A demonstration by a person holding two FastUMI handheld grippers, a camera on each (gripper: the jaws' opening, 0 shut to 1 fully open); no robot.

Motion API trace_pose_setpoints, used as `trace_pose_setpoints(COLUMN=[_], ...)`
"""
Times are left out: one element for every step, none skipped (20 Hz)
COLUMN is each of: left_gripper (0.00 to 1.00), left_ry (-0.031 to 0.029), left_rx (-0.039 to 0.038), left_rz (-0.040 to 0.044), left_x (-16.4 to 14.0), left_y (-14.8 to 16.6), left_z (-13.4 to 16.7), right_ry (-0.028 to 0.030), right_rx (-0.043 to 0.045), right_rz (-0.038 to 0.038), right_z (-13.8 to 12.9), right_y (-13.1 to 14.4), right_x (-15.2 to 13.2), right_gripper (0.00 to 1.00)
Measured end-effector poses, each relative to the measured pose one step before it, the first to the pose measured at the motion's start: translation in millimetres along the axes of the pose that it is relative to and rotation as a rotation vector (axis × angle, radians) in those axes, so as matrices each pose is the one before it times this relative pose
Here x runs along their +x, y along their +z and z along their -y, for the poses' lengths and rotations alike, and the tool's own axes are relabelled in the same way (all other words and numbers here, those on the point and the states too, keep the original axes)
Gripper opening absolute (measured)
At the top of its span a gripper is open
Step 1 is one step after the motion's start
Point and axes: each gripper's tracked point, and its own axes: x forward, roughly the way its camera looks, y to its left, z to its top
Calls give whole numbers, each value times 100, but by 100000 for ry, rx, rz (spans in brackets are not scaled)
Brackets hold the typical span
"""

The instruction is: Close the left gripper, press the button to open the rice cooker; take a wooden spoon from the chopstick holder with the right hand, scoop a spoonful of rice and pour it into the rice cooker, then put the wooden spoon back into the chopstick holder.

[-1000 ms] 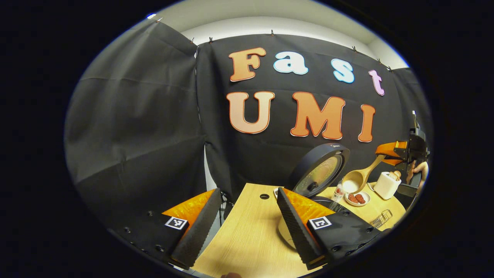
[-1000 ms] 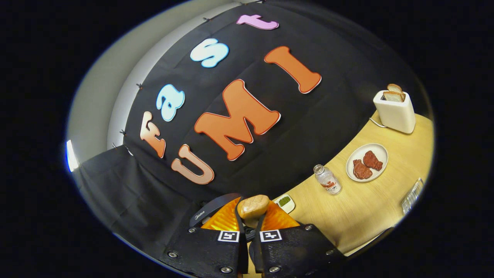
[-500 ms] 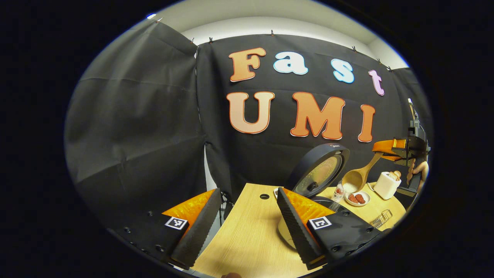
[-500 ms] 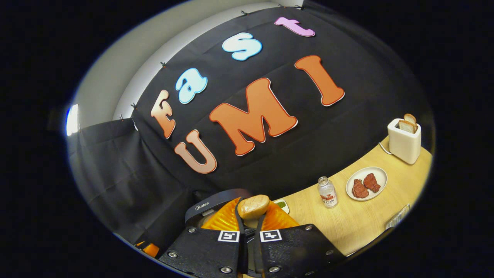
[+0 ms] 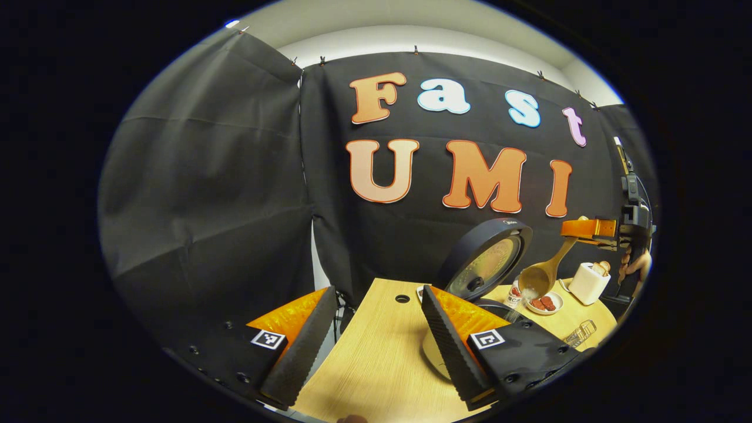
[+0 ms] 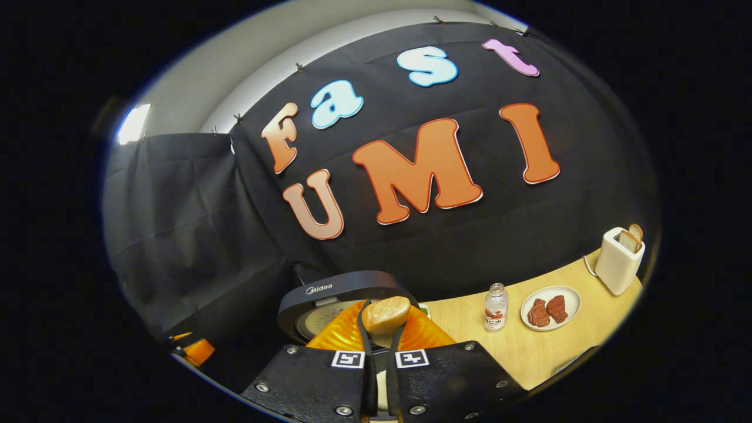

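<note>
Right claw (image 6: pixel 379 346) grips the pale wooden spoon (image 5: pixel 543 273) by its handle, bowl tipped over the open black rice cooker (image 5: pixel 484 261) so rice falls in. Left claw (image 5: pixel 376 343) rests agape, clear, above the counter's (image 5: pixel 376 364) near edge.

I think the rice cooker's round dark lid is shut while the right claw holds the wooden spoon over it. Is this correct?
Not quite: the round dark lid of the rice cooker stands open, as the left gripper view shows. The rest holds: the right claw grips the light wooden spoon by its handle, bowl tilted above the cooker.
</note>
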Motion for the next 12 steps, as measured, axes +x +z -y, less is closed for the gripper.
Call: trace_pose_setpoints(left_gripper=[99, 98, 99, 99, 98, 99, 99, 97, 99, 97, 97, 97], left_ry=[132, 262, 229, 171, 171, -58, -3, 10, 184, 73, 78, 188], left_rx=[-14, 41, -22, -33, -81, -56, 12, 49, 35, -1, -19, -62], left_rz=[-5, -50, -204, -162, -49, 105, 253, 507, 614, 549, 698, 673], left_x=[40, -19, 42, -37, 40, -5, 1, -68, 17, -26, 175, 408], left_y=[-10, 32, -28, -32, 48, 120, 147, 277, 287, 327, 397, 277], left_z=[7, -29, -21, -7, 2, 49, 39, 97, 153, 297, 332, 464], right_ry=[1541, 1745, 1452, 975, 327, 67, 66, -16, -225, -311, -197, -471], right_rx=[-2460, -2274, -2104, -2195, -1678, -797, -195, 804, 1619, 2030, 1963, 1967], right_rz=[-538, -420, -517, -750, -807, -592, -690, -302, -183, -91, 158, 338], right_z=[-398, -412, -355, 97, 31, -99, -62, 151, 344, 607, 634, 806], right_y=[-242, -265, -256, -384, -301, -186, -209, -137, 78, 67, 184, 278], right_x=[8, -34, 39, 201, 52, -49, 66, -36, -83, -232, -228, -214], right_gripper=[5, 5, 5, 5, 5, 5, 5, 5, 5, 5, 6, 5])
